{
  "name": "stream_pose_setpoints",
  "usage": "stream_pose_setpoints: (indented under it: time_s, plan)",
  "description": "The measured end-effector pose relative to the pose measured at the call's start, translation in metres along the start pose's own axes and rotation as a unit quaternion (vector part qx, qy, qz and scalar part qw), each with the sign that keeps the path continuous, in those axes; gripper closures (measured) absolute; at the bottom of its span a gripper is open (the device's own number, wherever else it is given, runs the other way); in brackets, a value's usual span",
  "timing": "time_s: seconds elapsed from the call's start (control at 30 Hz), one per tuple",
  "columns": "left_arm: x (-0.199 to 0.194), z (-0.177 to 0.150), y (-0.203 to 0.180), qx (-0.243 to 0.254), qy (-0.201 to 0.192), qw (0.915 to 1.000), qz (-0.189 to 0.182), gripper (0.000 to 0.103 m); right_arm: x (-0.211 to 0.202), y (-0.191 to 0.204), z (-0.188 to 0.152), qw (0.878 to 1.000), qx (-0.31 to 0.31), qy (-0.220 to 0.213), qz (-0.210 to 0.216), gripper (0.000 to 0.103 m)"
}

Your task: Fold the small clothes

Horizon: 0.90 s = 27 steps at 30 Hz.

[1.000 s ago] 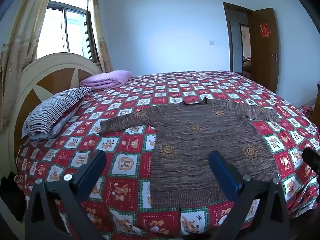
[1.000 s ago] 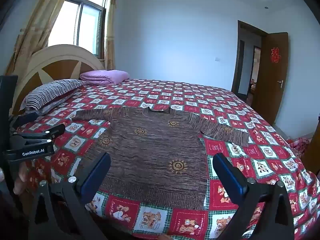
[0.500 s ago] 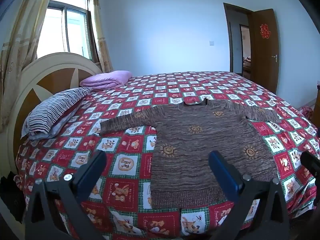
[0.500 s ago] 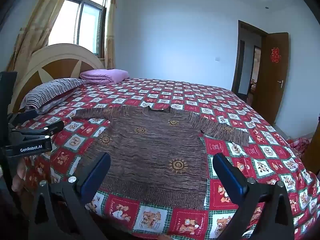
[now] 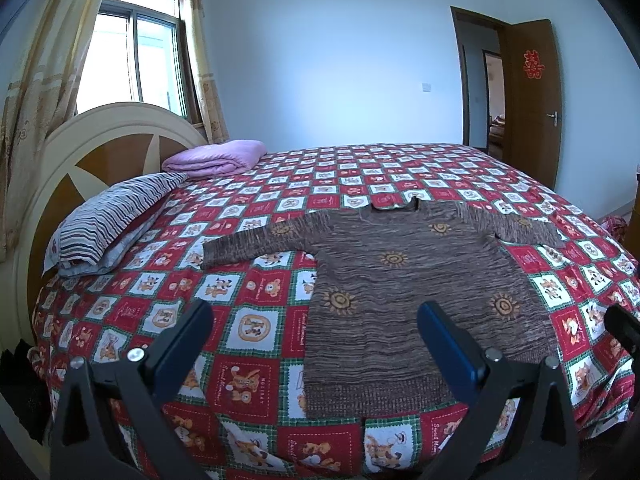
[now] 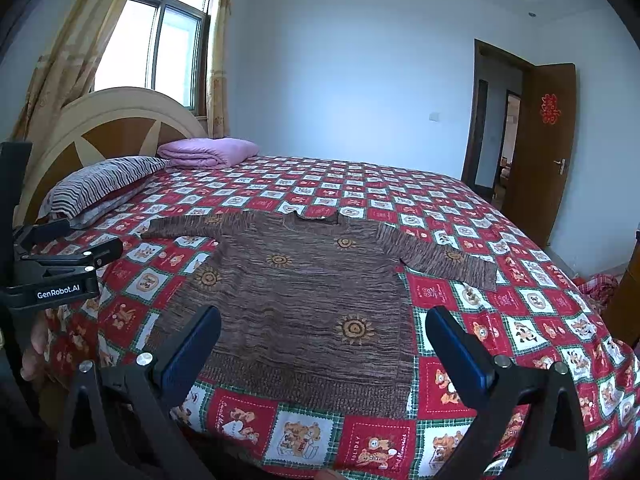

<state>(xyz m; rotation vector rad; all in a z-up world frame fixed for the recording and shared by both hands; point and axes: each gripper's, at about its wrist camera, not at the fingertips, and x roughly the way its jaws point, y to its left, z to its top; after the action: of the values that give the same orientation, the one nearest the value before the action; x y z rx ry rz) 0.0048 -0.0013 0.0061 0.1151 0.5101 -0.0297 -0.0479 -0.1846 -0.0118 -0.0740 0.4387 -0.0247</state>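
Left wrist view: the left gripper (image 5: 310, 330) is held level above the near edge of the bed (image 5: 256, 344), looking across it toward the far wall, its jaws spread wide and released, with nothing between them. The brown sweater (image 5: 400, 292) lies flat on the checked bedspread (image 5: 360, 176), hem at the near edge, collar toward the far edge, both sleeves stretched out sideways. A striped pillow (image 5: 108, 220) and a folded pink blanket (image 5: 216, 158) rest by the headboard (image 5: 104, 136) at the left edge.

Right wrist view: the right gripper (image 6: 322, 340) hovers over the same near edge, jaws likewise wide apart and empty, framing the sweater's (image 6: 304, 292) lower half without touching it. The left gripper's (image 6: 60, 264) black body shows at the left, beside the bed's near left corner, with a hand (image 6: 34, 344) below it. An open wooden door (image 6: 540, 152) stands past the right edge.
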Motion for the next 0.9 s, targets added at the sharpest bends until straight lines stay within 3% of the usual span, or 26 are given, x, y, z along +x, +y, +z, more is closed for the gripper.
stream_pose_setpoints:
  time_s: [0.9]
  plan:
    - [0.0028, 0.0015, 0.0086, -0.002, 0.000, 1.0000, 0.000, 0.000, 0.0061, 0.0031, -0.0067, 1.000, -0.005, 0.011, 0.004, 0.001]
